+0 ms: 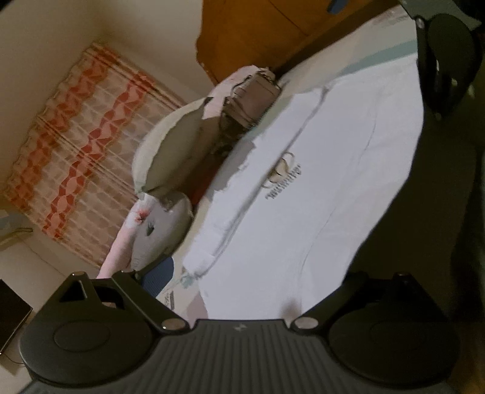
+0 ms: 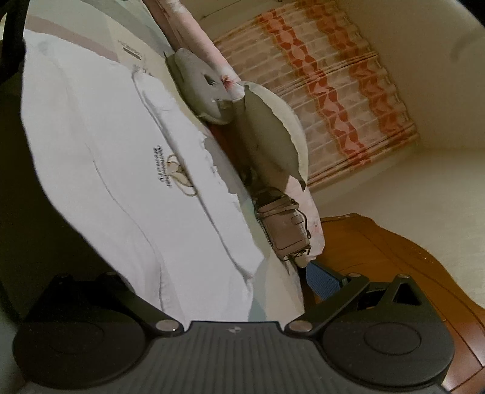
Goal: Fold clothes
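Item 1. My left claw: jaws spread wide. One blue-padded finger lies over the bed's edge, and the other is lost in a dark patch at the shirt's far side. Nothing is pinched between them, as far as I can see.

Item 2. My right claw: jaws likewise spread wide. Its blue-padded finger is just beside the shirt's border, and its opposite finger is in shadow. No cloth is gripped that I can make out.

Item 3. White shirt: the task garment, lying spread on the bed sheet with its front up. It fills the space ahead of both claws and reaches between the fingers of each. A small emblem with a line of dark lettering sits on the chest. Long seams or creases run down the length.

Item 4. Pillows: pale, stacked at the bed's far side, just beyond the shirt.

Item 5. Floral bedding: pink, rolled along the edge behind the pillows.

Item 6. Brown bag: strapped, resting near the pillows, close to the shirt's edge.

Item 7. Curtain: orange and cream pattern, against the wall.

Item 8. Wooden furniture: orange-brown, beside the bed.
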The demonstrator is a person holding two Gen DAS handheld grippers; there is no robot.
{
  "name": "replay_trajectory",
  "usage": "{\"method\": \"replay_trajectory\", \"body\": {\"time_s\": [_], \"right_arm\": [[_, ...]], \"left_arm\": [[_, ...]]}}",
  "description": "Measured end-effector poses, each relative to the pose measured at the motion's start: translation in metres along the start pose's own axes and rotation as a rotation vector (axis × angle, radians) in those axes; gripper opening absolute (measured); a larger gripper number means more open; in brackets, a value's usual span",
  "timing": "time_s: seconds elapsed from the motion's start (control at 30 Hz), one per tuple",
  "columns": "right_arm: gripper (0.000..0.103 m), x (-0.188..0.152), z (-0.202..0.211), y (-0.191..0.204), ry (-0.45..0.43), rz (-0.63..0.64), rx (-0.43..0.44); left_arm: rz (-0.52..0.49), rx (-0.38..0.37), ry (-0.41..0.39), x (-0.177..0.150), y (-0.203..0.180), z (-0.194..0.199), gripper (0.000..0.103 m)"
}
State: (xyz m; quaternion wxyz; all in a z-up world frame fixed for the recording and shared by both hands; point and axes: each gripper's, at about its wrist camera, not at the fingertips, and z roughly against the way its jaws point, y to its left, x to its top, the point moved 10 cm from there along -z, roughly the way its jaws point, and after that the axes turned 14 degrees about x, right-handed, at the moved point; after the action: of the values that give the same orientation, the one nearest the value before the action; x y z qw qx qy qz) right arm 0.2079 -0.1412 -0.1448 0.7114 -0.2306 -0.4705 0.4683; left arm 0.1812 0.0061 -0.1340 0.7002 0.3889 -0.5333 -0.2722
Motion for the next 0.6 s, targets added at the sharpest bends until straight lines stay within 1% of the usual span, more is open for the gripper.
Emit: {"method": "replay_trajectory", "body": {"time_s": [0.1, 0.17, 0.33, 0.5, 0.6], "right_arm": [[0.103, 0.004, -0.004, -0.009, -0.008, 0.012, -0.014], [0.103, 0.005, -0.01, -0.014, -0.003, 0.022, -0.023], [0.103, 0.013, -0.034, -0.028, 0.024, 0.023, -0.048], [0.103, 0.029, -0.06, -0.046, 0.026, 0.042, -0.085], [0.103, 0.038, -0.078, -0.06, 0.025, 0.036, -0.089]], "left_arm": [[-0.002, 0.011, -0.023, 0.007, 0.009, -0.008, 0.096], [0.012, -0.006, -0.027, 0.011, 0.013, -0.019, 0.096], [0.05, -0.043, -0.055, 0.018, 0.025, -0.05, 0.096], [0.055, -0.039, -0.08, 0.024, 0.033, -0.08, 0.096], [0.065, -0.039, -0.089, 0.026, 0.037, -0.098, 0.096]]}}
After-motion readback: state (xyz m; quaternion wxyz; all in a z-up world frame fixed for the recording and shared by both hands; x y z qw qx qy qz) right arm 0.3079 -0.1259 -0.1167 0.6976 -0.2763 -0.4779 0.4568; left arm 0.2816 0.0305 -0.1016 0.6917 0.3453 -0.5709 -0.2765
